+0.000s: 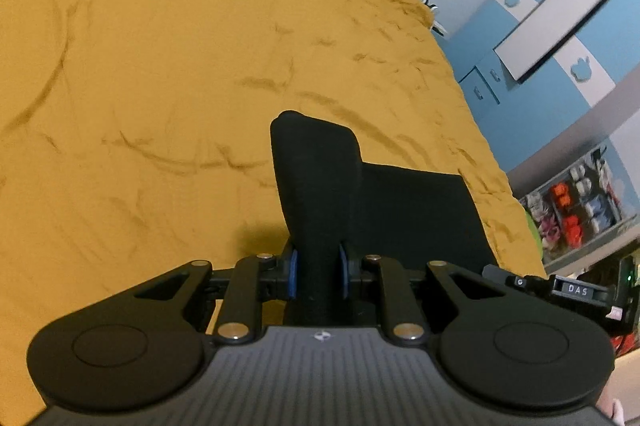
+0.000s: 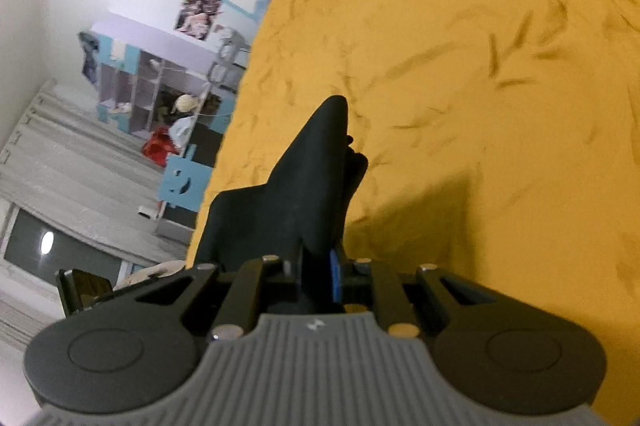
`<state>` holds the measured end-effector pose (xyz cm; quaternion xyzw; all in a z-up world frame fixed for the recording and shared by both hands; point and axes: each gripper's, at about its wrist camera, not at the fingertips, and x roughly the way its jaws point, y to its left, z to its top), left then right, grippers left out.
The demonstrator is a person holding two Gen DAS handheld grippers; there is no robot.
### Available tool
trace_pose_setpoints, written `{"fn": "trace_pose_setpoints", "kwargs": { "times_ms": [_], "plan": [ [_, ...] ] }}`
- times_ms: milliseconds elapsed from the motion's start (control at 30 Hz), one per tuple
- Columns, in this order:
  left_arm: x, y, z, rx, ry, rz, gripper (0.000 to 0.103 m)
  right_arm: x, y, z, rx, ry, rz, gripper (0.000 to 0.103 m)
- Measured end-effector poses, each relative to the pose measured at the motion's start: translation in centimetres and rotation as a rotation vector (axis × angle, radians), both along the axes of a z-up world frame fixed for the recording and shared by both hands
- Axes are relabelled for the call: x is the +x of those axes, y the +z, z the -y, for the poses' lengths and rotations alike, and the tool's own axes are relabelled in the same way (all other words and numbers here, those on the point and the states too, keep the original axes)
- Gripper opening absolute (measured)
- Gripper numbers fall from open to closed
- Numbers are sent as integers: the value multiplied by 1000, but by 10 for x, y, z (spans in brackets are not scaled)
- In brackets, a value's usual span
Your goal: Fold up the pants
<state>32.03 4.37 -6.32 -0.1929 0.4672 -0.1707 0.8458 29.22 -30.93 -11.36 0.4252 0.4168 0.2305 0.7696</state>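
The black pants (image 1: 384, 209) lie on a mustard-yellow bed sheet (image 1: 168, 65). My left gripper (image 1: 318, 276) is shut on a bunched edge of the pants, which stands up between the blue pads (image 1: 293, 274). The rest of the cloth spreads flat to the right. In the right wrist view the pants (image 2: 296, 193) rise in a pointed fold from my right gripper (image 2: 320, 280), which is shut on them above the yellow sheet (image 2: 480, 105). Its blue pad (image 2: 335, 276) shows on one side only.
Blue and white cabinets (image 1: 560, 25) and a shelf of coloured items (image 1: 576, 209) stand beyond the bed's right edge. In the right wrist view a shelf unit (image 2: 160, 89), a blue chair (image 2: 182, 181) and grey curtains (image 2: 68, 161) lie past the bed's left edge.
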Motion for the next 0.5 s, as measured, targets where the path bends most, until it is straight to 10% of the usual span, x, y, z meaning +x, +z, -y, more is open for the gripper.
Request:
{"fn": "trace_pose_setpoints", "kwargs": {
  "times_ms": [500],
  "plan": [
    [34,-78,-1,-3,51,-98,23,43,-61,15,-98,-28,-84,8]
  ]
}}
